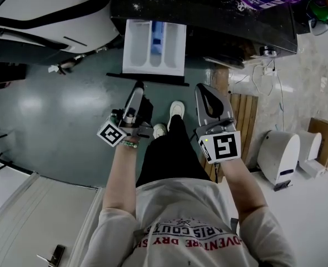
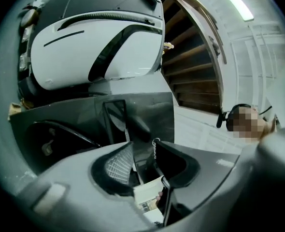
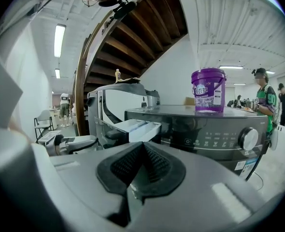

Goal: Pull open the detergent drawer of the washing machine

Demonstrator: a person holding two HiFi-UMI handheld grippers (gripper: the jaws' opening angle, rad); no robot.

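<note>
From the head view, the detergent drawer [image 1: 154, 54] stands well out of the dark washing machine [image 1: 208, 15], its white compartments and a blue insert open to the ceiling. Its dark front panel [image 1: 147, 78] is the nearest edge to the person. The left claw [image 1: 137, 89] points at that panel from just below it, and I can't tell whether it touches. The right claw [image 1: 204, 88] hangs off to the side, clear of the drawer.

In the left gripper view, the left claw [image 2: 142, 151] has its jaws partly apart with nothing gripped between the pads, only the dark machine front beyond.

In the right gripper view, the right claw [image 3: 142, 151] is closed tip to tip and empty. Past it the drawer [image 3: 137, 127] juts from the machine [image 3: 205, 124], which carries a purple detergent tub [image 3: 208, 90] on top.

The drawer looks like light, rigid plastic on slides. I'd take it by the front panel's lower lip and pull straight, since a twist could jam it.
</note>
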